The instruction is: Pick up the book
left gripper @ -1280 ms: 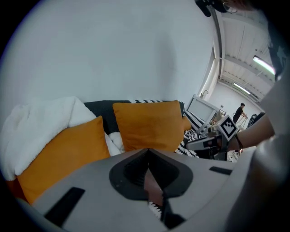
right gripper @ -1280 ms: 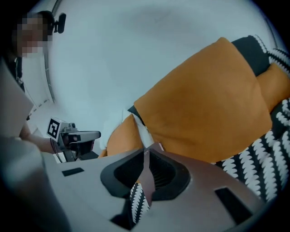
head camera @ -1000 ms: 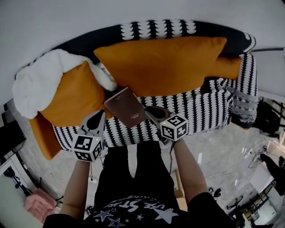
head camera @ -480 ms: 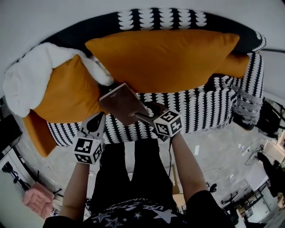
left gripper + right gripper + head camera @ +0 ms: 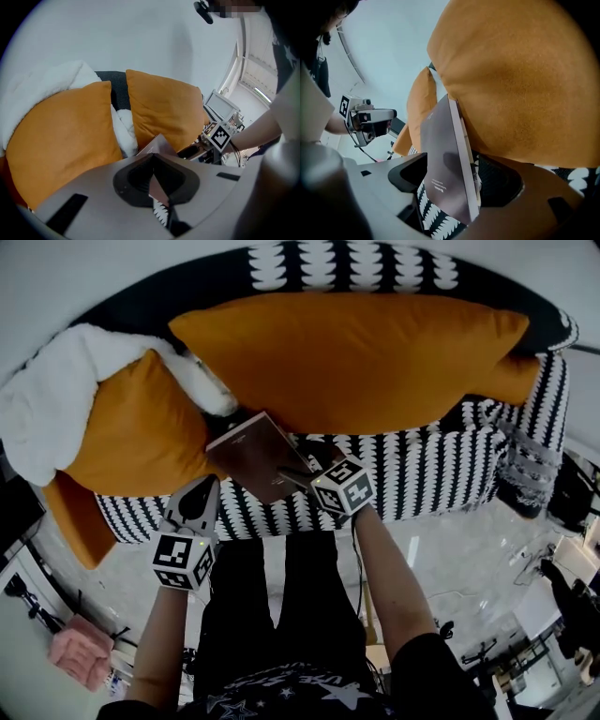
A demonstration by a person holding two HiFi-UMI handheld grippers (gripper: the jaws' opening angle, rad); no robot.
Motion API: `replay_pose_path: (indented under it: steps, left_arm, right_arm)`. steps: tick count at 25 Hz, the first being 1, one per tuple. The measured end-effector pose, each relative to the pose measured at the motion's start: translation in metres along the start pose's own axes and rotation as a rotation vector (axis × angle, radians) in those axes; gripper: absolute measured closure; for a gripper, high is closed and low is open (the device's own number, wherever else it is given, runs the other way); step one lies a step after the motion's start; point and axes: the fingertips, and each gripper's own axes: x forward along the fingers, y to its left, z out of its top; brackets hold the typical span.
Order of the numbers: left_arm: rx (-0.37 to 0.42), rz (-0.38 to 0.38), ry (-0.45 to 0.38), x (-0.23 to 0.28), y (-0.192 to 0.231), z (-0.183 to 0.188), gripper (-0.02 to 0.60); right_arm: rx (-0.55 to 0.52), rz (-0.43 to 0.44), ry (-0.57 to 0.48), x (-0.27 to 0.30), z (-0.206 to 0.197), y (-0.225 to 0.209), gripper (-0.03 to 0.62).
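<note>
A thin brown book (image 5: 253,454) lies on the patterned sofa seat, its far edge against the big orange cushion (image 5: 366,352). My right gripper (image 5: 307,465) is at the book's right edge. In the right gripper view the book (image 5: 440,140) stands on edge between the jaws of the right gripper (image 5: 454,164). Those jaws are opening, and a gap shows beside the book on the left. My left gripper (image 5: 208,484) is shut and empty, with its tips just short of the book's near left corner (image 5: 157,144). The left gripper's (image 5: 153,157) pads meet at the tip.
The black-and-white sofa (image 5: 441,465) also holds a second orange cushion (image 5: 131,427) and a white fluffy blanket (image 5: 47,409) at the left. The person's dark-clad legs (image 5: 281,587) stand against the sofa front. A pink object (image 5: 80,652) sits on the floor, lower left.
Both grippers have moved toward the sofa seat. The right gripper, shut beside the book a second ago, has opened and now has the book's right edge between its jaws.
</note>
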Motion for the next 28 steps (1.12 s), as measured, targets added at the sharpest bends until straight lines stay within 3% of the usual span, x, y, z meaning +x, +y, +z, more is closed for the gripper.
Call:
replay_pose_path:
  steps: [22, 28]
  left_arm:
    - [0.018, -0.007, 0.008, 0.005, -0.005, -0.003, 0.575]
    - [0.020, -0.012, 0.002, 0.005, -0.005, 0.000, 0.575]
  right_arm:
    - [-0.117, 0.169, 0.177, 0.036, -0.008, 0.009, 0.279]
    - [-0.102, 0.215, 0.219, 0.029, -0.012, 0.020, 0.344]
